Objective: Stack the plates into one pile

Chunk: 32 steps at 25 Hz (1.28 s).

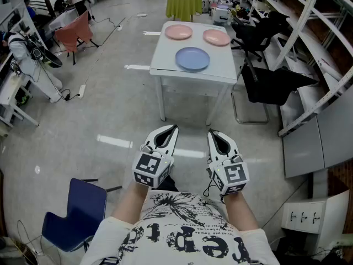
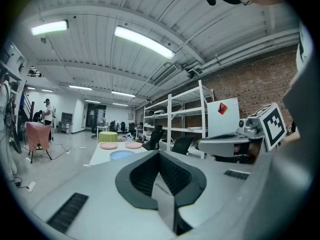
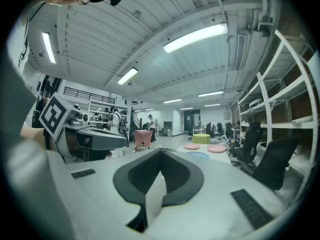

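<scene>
Three plates lie apart on a white table [image 1: 165,59] well ahead of me: a blue plate [image 1: 192,58] near the front, a pink plate [image 1: 178,32] at the back left and another pink plate [image 1: 217,37] at the back right. My left gripper [image 1: 173,127] and right gripper [image 1: 210,131] are held side by side close to my chest, far short of the table, both shut and empty. The left gripper view shows the table with the blue plate [image 2: 122,154] and pink plates [image 2: 108,145] small in the distance. In the right gripper view the pink plates [image 3: 191,146] are also far off.
Black office chairs [image 1: 265,81] stand at the table's right, beside white shelving [image 1: 314,48]. A blue chair [image 1: 74,214] is at my lower left. A round table with a yellow-green cloth [image 1: 183,1] stands beyond. People and desks are at the far left.
</scene>
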Motion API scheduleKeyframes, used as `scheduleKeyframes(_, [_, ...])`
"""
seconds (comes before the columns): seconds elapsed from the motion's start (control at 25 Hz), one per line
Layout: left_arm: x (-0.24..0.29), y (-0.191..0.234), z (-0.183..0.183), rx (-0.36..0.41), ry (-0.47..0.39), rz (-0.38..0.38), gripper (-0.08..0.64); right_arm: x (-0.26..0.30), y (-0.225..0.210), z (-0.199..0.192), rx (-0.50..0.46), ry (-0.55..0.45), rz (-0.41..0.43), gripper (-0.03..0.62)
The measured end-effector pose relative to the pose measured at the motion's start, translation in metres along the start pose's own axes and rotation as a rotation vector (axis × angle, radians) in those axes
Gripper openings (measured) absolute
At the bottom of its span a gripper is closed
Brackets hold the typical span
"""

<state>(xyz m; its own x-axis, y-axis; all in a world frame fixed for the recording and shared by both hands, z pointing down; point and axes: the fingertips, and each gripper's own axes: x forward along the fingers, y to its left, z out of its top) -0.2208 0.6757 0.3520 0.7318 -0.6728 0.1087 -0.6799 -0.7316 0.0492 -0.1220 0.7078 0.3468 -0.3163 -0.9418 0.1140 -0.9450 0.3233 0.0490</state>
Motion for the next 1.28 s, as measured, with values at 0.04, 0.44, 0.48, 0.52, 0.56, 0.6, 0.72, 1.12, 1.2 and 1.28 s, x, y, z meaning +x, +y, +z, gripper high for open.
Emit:
scheduleKeyframes(0.04, [-0.001,-0.001,0.0,0.0,0.0,0.0,0.003,-0.001,0.001,0.0,0.002,0.002,0.003,0.003])
scheduleKeyframes(0.44, [-0.001,-0.002,-0.004,-0.023,0.001,0.021,0.003,-0.005,-0.001,-0.005,-0.022,0.008,-0.01,0.003])
scheduleKeyframes(0.48, [0.0,-0.002,-0.004,-0.024,0.002,0.023,0.003,-0.007,-0.004,-0.005,-0.02,0.005,-0.019,0.003])
scheduleKeyframes(0.52, [0.001,-0.002,-0.004,-0.026,0.002,0.024,0.003,-0.007,-0.006,-0.004,-0.017,0.002,-0.029,0.003])
scheduleKeyframes(0.56, [0.001,-0.001,-0.004,-0.029,0.002,0.025,0.003,-0.008,-0.009,-0.004,-0.016,0.0,-0.039,0.003])
scheduleKeyframes(0.6, [0.001,0.0,-0.004,-0.033,0.001,0.028,0.003,-0.008,-0.011,-0.003,-0.018,-0.001,-0.047,0.003])
scheduleKeyframes(0.72, [0.004,0.002,-0.006,-0.05,-0.003,0.034,0.003,-0.008,-0.016,-0.004,-0.024,-0.003,-0.057,0.005])
scheduleKeyframes(1.12, [0.052,0.052,-0.015,-0.067,0.014,0.034,0.003,0.056,-0.036,-0.009,-0.046,-0.022,-0.05,0.005])
scheduleKeyframes(1.2, [0.072,0.068,-0.014,-0.074,0.018,0.017,0.003,0.078,-0.047,-0.009,-0.059,-0.01,-0.069,0.005])
scheduleKeyframes(1.28, [0.097,0.088,-0.012,-0.09,0.024,0.005,0.003,0.105,-0.062,-0.011,-0.05,0.007,-0.085,0.005])
